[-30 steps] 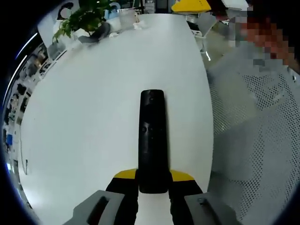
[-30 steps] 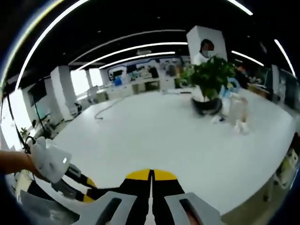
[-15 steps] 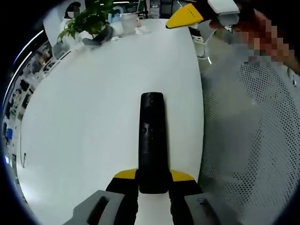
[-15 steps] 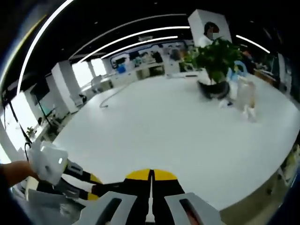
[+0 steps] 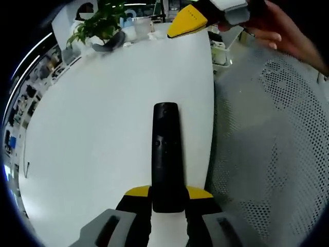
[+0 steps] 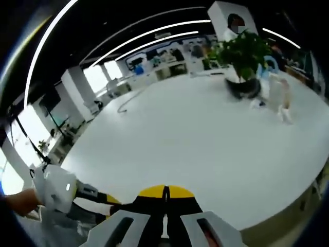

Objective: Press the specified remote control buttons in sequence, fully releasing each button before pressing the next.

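A long black remote control (image 5: 166,154) points away from me over the white table (image 5: 97,118) in the left gripper view. My left gripper (image 5: 168,198) is shut on the near end of the remote, which sticks out forward between the jaws. My right gripper (image 6: 164,198) is shut, its yellow-tipped jaws pressed together with nothing between them, above the white table (image 6: 205,149). The right gripper (image 5: 187,21) also appears at the top of the left gripper view, held by a hand. The left gripper (image 6: 77,198) shows at the lower left of the right gripper view.
A potted green plant (image 5: 97,25) stands at the far end of the table, seen too in the right gripper view as the plant (image 6: 244,56) beside some small white items (image 6: 280,98). A mesh chair back (image 5: 272,154) lies right of the table edge.
The right gripper has come further into the top of the left gripper view, moving left over the table edge. The remote stays held in the left gripper.
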The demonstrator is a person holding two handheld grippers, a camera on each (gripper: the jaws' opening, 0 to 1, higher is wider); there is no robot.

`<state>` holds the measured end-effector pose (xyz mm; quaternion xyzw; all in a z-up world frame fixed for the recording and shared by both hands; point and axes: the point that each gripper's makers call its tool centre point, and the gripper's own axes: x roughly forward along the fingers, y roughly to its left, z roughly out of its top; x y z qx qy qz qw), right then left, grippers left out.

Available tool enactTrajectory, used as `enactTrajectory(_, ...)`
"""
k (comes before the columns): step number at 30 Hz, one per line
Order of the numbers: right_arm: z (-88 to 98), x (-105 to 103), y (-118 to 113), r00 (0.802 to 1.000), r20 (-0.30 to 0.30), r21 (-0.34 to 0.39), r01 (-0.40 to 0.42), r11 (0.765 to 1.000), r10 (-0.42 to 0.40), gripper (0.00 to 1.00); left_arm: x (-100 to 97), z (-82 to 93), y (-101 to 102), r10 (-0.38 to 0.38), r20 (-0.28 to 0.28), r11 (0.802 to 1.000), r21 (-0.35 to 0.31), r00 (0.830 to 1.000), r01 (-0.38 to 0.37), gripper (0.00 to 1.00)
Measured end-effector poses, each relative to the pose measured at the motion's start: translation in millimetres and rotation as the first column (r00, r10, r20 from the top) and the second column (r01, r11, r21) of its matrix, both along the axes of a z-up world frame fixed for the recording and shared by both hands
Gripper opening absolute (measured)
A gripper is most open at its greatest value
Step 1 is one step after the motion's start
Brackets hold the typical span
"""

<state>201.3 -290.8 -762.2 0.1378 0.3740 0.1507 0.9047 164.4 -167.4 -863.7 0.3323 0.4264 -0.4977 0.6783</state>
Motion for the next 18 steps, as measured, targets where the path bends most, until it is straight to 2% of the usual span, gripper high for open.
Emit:
enactTrajectory(5,-8.7,-4,11,0.997,-0.047,-0.002,-0.059,0.998,0.059,0.00,-4.6,1.1,1,0.022,0.003,0.999,-0.042,1.000,-0.022,0.24)
enactTrajectory(9,-17.9,-11,20,0.984,-0.143,0.051,-0.100,0.994,0.107,0.00,-9.6,1.5,1,0.026,0.008,0.997,-0.067,1.000,-0.025,0.24)
enactTrajectory(10,-19.5,-10,19,0.983,-0.152,0.052,-0.094,0.994,0.101,0.00,-11.8,1.8,0,0.025,0.008,0.997,-0.075,1.000,-0.024,0.24)
enactTrajectory(12,-24.4,-14,19,0.973,-0.213,0.092,-0.066,0.994,0.085,0.00,-14.5,1.7,0,0.022,0.011,0.997,-0.079,1.000,-0.021,0.24)
enactTrajectory(14,-33.0,-19,21,0.954,-0.286,0.119,-0.055,0.991,0.087,0.00,-15.9,1.6,0,0.021,0.018,0.995,-0.096,1.000,-0.019,0.24)
enactTrajectory(18,-41.5,-20,22,0.949,-0.306,0.087,-0.057,0.995,0.081,0.00,-16.0,2.2,0,0.033,0.024,0.989,-0.146,0.999,-0.029,0.24)
